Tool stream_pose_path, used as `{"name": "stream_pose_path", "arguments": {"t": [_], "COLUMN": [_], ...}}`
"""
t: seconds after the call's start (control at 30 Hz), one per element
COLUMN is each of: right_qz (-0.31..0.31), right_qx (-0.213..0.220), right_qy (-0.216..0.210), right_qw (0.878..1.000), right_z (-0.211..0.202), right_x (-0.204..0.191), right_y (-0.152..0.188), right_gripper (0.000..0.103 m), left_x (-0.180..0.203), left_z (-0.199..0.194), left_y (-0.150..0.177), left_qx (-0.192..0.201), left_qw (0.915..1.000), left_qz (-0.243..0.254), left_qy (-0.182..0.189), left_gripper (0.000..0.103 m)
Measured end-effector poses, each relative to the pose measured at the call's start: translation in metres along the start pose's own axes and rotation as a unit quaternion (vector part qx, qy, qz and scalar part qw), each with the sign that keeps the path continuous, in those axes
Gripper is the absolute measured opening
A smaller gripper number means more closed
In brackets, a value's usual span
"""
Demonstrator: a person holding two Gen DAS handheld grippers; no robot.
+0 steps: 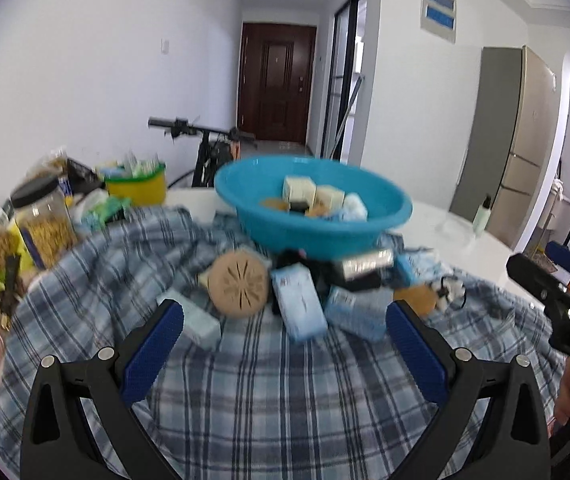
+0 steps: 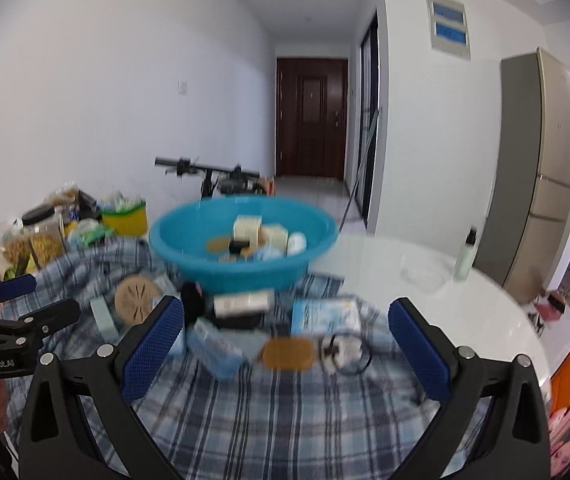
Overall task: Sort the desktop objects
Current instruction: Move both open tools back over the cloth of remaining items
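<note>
**Sorting partly done: basin holds a few things, a heap waits on the cloth**

The blue basin sits toward the far edge of the plaid cloth that covers the near part of the tabletop. Inside it lie two cream boxes, a pale blue-white packet, something dark and what look like brown pieces (blur hides the detail). So a share of the work seems finished.

More is left. On the cloth, just in front of the basin, lies a loose heap: a round tan disc with cut slits, a light blue box, a second blue packet, a dark box with a pale label, a pale green box near the left finger, a flat brown oval piece and a small black-and-white item with a cord loop. Judged from this, the task is perhaps a third done.

The left gripper hangs over the cloth's near middle with its jaws spread wide and nothing between them. The right gripper is likewise spread and empty, aimed at the heap's right side.

Along the left edge of the tabletop stand a jar of yellow contents and a yellow tub; whether these belong to the sorting cannot be told. A slim bottle stands on the bare white top at the far right.
</note>
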State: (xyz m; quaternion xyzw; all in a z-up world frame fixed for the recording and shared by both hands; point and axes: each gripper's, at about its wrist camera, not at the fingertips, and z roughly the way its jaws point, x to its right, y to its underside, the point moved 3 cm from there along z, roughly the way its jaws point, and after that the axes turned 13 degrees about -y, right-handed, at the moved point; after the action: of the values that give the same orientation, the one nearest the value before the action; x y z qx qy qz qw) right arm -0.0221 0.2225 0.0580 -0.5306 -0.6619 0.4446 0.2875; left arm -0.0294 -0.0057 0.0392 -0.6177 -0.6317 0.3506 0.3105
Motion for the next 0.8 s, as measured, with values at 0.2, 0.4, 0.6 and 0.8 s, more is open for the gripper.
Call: {"name": "stream_pose_path", "arguments": {"t": [0.2,0.4,0.6,0.8], "right_qz": [0.008,0.016,0.024,0.036], "right_qx": [-0.034,-0.043,-0.051,-0.055], "right_qy": [-0.010,-0.015,-0.016,-0.016], "right_qw": [0.999,0.999,0.998,0.998], "right_z": [0.017,0.024,0.030,0.035], "right_x": [-0.001,0.001,0.006,0.013], "right_y": [0.030,0.038,0.040,0.044], "right_gripper": [0.102,0.102,0.102,0.102], "left_x": [0.005,0.015,0.025,0.031], "left_z": [0.019,0.028,0.056,0.096], "left_y": [0.023,0.022,0.015,0.006], "left_qx": [-0.034,-0.033,-0.044,-0.086], "left_qw": [0.9994,0.9993,0.9985,0.9957], "left_qz": [0.002,0.013,0.029,0.032], "left_qy": [-0.004,-0.008,-0.013,-0.009], "left_gripper": [0.103,0.103,0.103,0.103]}}
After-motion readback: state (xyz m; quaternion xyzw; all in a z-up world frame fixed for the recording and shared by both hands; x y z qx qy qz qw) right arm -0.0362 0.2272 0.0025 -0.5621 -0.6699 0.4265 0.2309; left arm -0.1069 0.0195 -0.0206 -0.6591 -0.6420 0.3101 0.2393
